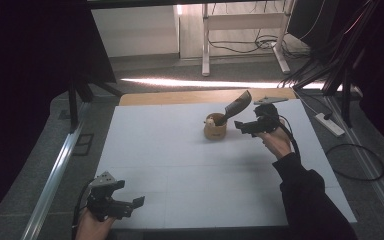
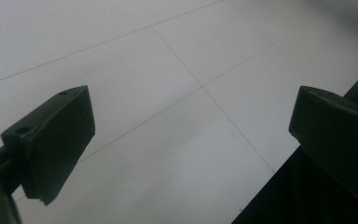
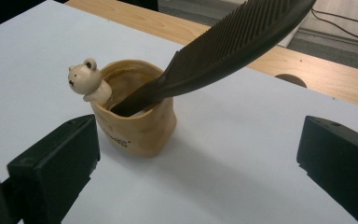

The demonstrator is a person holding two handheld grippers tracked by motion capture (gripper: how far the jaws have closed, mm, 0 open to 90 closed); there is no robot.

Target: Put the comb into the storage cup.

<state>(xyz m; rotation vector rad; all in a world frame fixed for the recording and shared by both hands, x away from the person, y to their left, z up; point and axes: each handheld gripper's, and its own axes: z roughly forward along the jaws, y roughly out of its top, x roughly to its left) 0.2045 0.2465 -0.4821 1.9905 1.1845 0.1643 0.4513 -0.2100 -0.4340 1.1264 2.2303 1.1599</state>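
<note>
A tan cup [image 1: 215, 129] [image 3: 137, 126] with a small bear figure [image 3: 85, 79] on its rim stands at the far middle of the white table [image 1: 180, 165]. A black comb [image 1: 236, 106] [image 3: 233, 44] leans in the cup, handle down, teeth end up and to the right. My right gripper [image 1: 246, 127] [image 3: 198, 158] is open just right of the cup, with nothing between its jaws. Near the table's front left corner my left gripper [image 1: 130, 206] [image 2: 191, 135] is open over bare table.
A strip of wooden tabletop [image 1: 190, 96] [image 3: 307, 65] runs along the far edge of the white surface. The dark front edge of the table [image 2: 307, 196] lies under the left gripper's right jaw. Cables and a power strip [image 1: 330, 124] lie on the floor at right.
</note>
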